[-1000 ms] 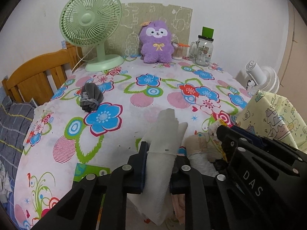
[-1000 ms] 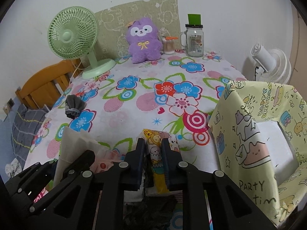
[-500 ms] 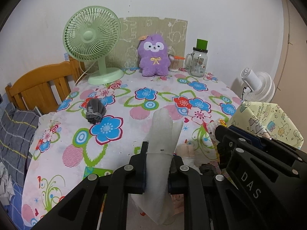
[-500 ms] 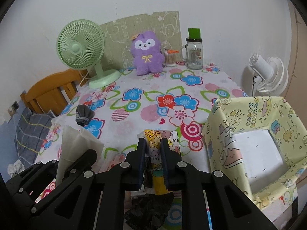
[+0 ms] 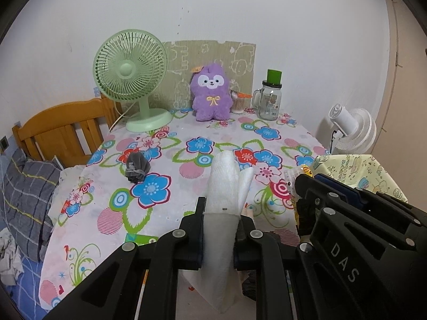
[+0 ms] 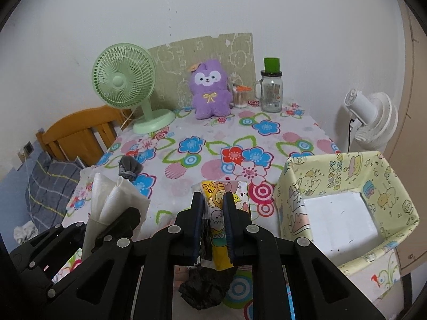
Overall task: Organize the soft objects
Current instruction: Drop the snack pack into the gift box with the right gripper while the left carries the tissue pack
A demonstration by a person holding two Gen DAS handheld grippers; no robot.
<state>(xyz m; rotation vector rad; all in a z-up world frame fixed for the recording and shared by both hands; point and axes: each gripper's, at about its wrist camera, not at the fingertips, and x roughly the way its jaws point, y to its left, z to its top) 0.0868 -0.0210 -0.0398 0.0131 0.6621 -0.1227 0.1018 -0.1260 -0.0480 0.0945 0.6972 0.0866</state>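
You have both claws loaded and clear of the table. Your left gripper (image 5: 218,213) is clamped on a folded white cloth (image 5: 226,184), which stands up out of the jaws and droops below them. Your right gripper (image 6: 213,205) is squeezed nearly closed on a yellow cartoon-printed soft pack (image 6: 217,208), with a crumpled black piece (image 6: 205,288) dangling beneath; whether that piece is pinched too, you cannot tell. So the pick-up looks done, and you are in the carrying step.

The open paper-covered box (image 6: 331,170) sits at the table's near right corner, just beside your right claw. Swing over its white floor, then release.

Farther out, a grey scrunched bundle (image 5: 136,168) lies near the left edge. The purple plush toy (image 5: 210,96) sits at the far edge.
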